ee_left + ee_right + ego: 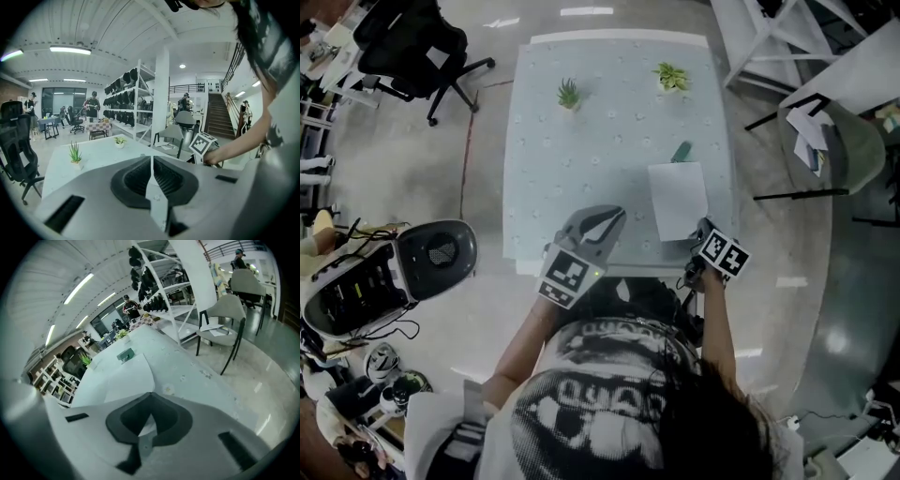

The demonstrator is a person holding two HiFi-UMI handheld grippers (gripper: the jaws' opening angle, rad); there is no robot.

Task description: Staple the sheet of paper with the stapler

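Calls for a reach by the right gripper (pixel 700 232) — jaws together, empty, at the near right corner of the sheet of paper (pixel 678 200) — far along its long axis to the stapler (pixel 681 151) just past the far edge, with the closed, empty left gripper (pixel 612 217) farther off, left.

- You have bare room across the middle and left of the table (pixel 572 159).
- At its top edge stand the left plant (pixel 569 93) and the right plant (pixel 672 76).
- The stapler (pixel 681 151) and the sheet of paper (pixel 678 200) fill the right side.
- A grey chair (pixel 858 150) stands to the right of the table.
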